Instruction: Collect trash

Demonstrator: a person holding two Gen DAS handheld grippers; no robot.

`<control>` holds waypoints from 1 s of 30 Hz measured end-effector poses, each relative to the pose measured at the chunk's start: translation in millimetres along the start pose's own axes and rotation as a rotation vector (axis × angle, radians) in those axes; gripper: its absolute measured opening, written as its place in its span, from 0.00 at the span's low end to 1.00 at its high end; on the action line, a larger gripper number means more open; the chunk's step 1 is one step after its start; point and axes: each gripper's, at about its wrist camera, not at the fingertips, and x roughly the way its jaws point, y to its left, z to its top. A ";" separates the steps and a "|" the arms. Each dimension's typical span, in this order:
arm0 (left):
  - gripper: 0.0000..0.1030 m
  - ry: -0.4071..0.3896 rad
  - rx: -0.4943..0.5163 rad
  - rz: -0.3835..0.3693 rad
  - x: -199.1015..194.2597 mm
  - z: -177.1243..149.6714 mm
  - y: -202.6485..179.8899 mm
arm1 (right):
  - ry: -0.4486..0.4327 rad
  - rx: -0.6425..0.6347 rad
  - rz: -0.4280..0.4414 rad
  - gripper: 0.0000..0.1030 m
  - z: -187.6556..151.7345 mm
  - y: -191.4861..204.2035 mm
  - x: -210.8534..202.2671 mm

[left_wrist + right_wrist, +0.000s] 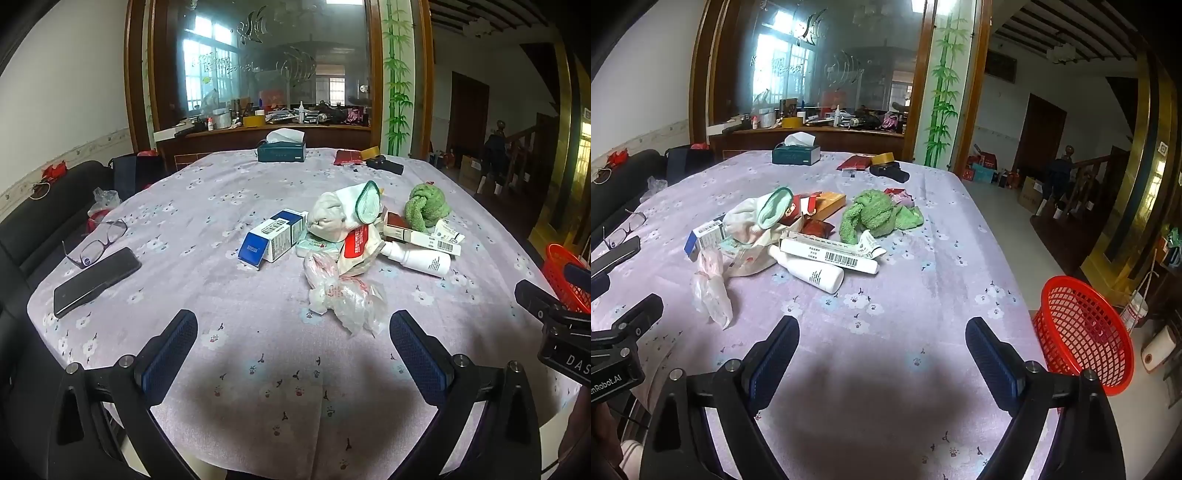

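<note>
Left wrist view: the left gripper [293, 350] hangs with its blue-padded jaws spread wide and nothing between them, low in the frame above a table covered in lilac floral cloth [229, 206]; the trash lies heaped right of centre: a crumpled clear plastic bag [345, 291] nearest the jaws, a blue-and-white cardboard box [271, 240], a white sock with a green cuff [343, 212], a white plastic bottle [421, 260] lying on its side, and a knotted green towel [424, 206]; a black phone [96, 280] and a pair of spectacles [98, 242] sit at middle left, well apart from the heap; a teal tissue box [281, 151] stands at upper centre.

Right wrist view: the right gripper [882, 350] likewise stands wide and empty at lower centre; the heap sits at middle left; a red plastic mesh basket [1086, 336] hangs tilted at the table's edge, lower right; the left gripper's body shows at the lower left edge.
</note>
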 end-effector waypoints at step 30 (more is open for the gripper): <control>1.00 0.040 -0.007 -0.009 10.4 -4.2 2.2 | 0.036 0.024 0.038 0.88 -3.4 -1.7 9.4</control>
